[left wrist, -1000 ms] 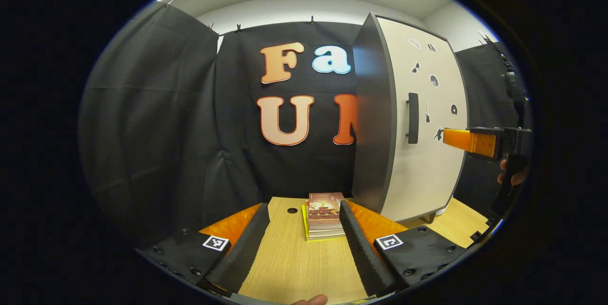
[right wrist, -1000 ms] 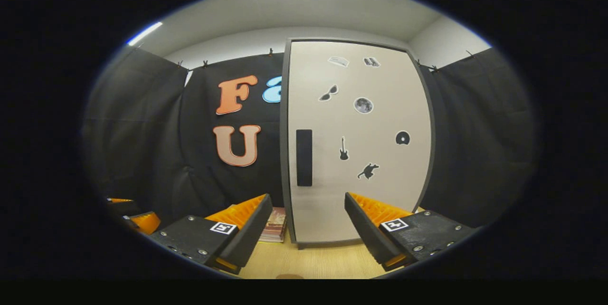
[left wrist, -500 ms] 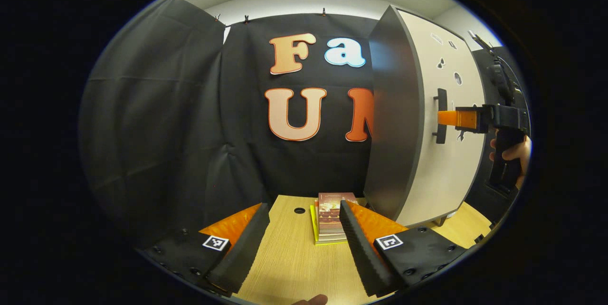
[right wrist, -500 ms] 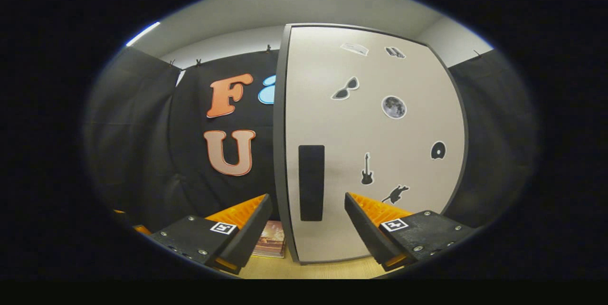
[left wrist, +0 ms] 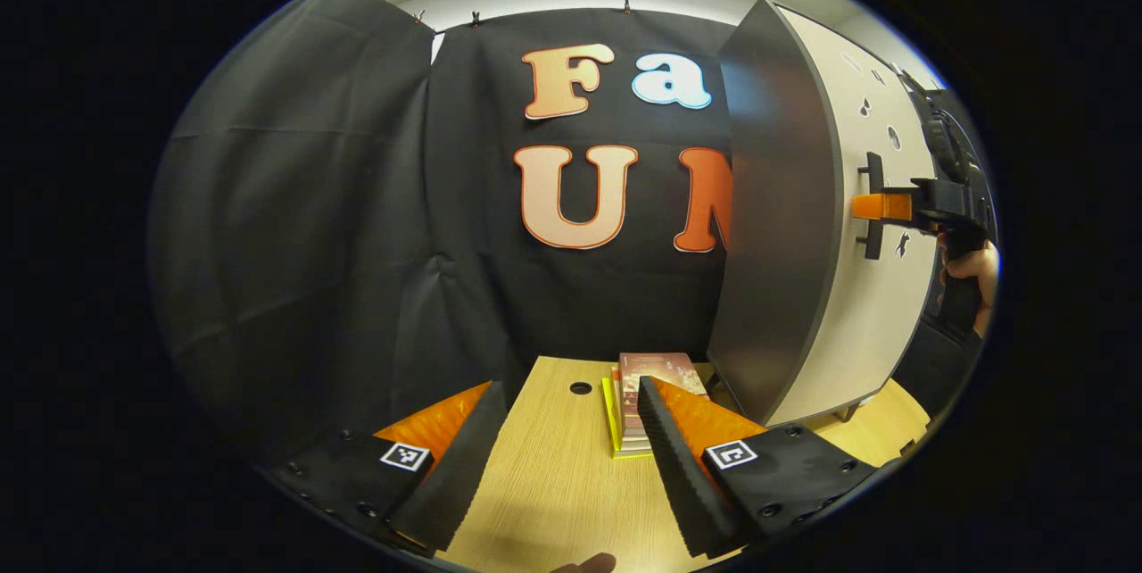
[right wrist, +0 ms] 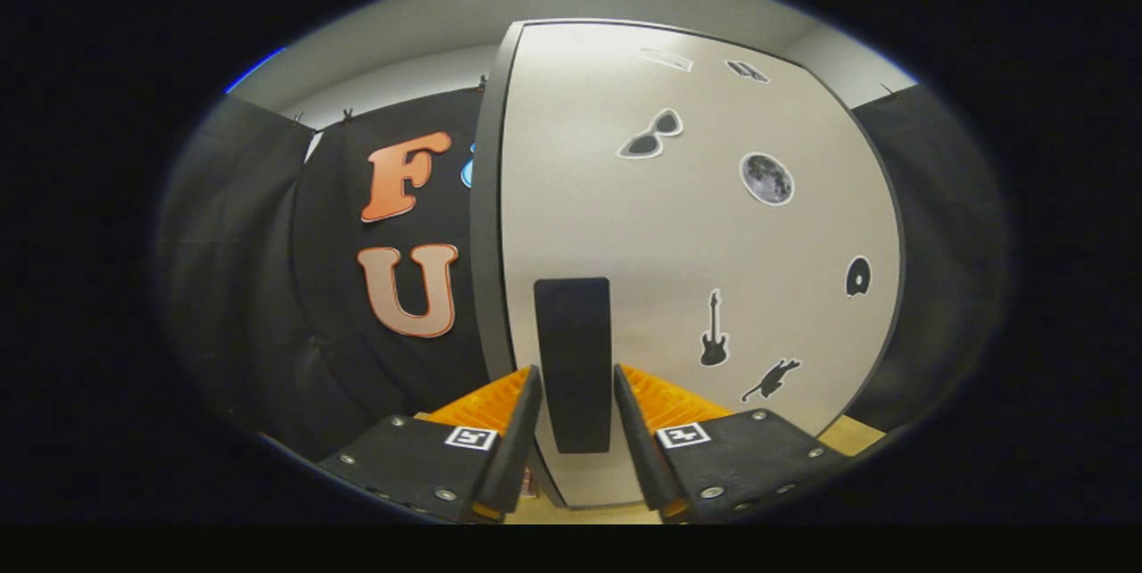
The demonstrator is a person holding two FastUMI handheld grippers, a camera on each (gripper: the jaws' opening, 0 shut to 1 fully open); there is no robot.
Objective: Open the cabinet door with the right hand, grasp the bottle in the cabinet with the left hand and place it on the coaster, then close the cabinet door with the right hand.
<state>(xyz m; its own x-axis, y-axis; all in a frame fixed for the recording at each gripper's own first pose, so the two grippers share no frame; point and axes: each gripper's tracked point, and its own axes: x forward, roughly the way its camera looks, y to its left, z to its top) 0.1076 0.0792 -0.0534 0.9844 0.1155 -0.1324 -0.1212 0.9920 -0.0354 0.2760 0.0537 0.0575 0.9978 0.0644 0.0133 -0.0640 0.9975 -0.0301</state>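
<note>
The cabinet stands on the right of the table, its pale door closed and dotted with small stickers. Whatever is inside is hidden. In the right gripper view my right gripper has its orange fingers on either side of the door's black vertical handle, pressing on it. From the left gripper view that same right gripper reaches the handle from the right, held by a hand. My left gripper hovers open over the wooden table, holding nothing.
A small stack of books lies on the table just left of the cabinet's dark side, beside my left gripper's right finger. A round cable hole sits near the table's far edge. Black cloth walls close in the back and left.
My right gripper moved forward to the door and narrowed its fingers onto the handle. My left gripper shifted left and slightly back, so the cabinet now sits farther right in its view.
</note>
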